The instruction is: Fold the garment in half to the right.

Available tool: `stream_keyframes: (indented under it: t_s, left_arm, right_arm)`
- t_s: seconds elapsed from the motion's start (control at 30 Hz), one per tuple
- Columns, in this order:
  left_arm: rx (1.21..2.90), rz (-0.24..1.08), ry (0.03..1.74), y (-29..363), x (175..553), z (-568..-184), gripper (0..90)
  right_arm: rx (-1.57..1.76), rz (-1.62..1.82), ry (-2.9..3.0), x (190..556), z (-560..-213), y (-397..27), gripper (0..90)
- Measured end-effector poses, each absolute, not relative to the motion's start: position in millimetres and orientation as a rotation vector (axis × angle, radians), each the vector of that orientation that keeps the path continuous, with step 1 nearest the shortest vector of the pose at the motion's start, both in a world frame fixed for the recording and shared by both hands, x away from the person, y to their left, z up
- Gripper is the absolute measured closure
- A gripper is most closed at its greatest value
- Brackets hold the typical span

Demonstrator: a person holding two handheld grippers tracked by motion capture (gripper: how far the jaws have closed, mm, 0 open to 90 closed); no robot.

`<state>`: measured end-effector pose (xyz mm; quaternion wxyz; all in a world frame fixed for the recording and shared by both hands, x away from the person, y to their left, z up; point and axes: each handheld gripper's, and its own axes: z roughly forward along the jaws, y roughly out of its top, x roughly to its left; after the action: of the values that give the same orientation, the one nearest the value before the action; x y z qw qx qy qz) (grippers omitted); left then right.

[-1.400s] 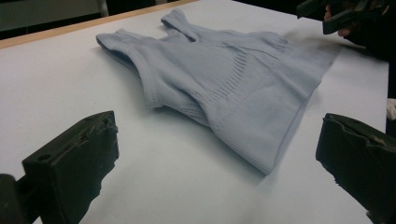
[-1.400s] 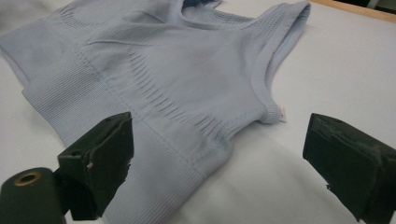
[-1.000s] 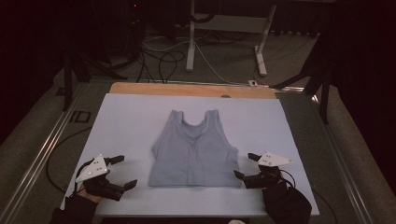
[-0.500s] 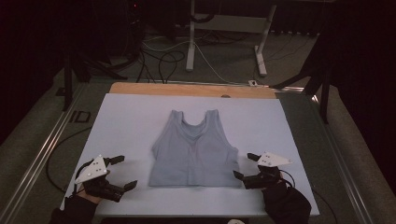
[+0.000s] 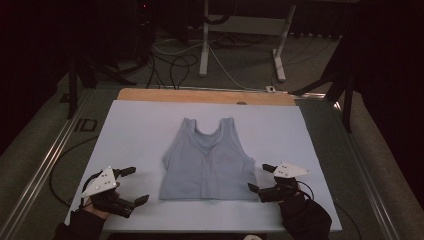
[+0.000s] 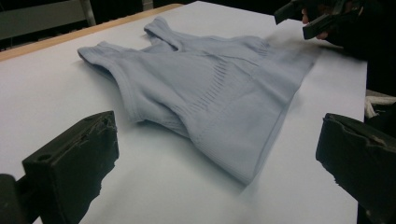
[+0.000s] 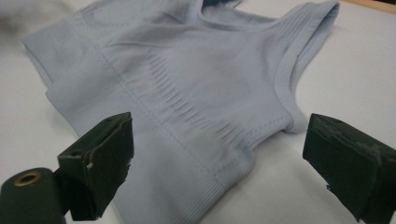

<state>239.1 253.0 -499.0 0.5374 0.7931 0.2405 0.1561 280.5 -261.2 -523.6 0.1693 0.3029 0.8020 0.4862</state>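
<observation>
Top (image 5: 207, 162) flat mid-mat (image 5: 140, 125), hem toward person. Left gripper (image 5: 131, 185) wide, well off hem corner; right gripper (image 5: 260, 177) wide, just beside other corner. Risk: pinching one layer only, or dragging thin fabric into wrinkles.

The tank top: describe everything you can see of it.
The tank top is pale blue-grey, of soft ribbed knit as it looks, with two wide straps, a scooped neck, bound armholes and a band of ribbing across the chest. It lies spread flat, straps pointing away from the person, hem toward them, on the white table cover. The left hand-held gripper and the right hand-held gripper sit open off its lower corners; neither holds it.
</observation>
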Motion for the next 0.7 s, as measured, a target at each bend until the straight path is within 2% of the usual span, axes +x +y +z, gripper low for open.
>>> stream_keyframes:
  t_s: [0.27, 0.7]
  left_arm:
    - [1.882, 0.376, 0.552, 247.8, 238.1, -488.1, 0.2]
    - [1.882, 0.379, 0.523, 242.3, 241.6, -468.4, 0.3]
  right_arm:
    - [0.877, 1.405, 2.249, 279.3, -509.8, -258.2, 8.9]
    - [0.782, 1.408, 2.226, 296.0, -462.4, -240.5, 8.9]
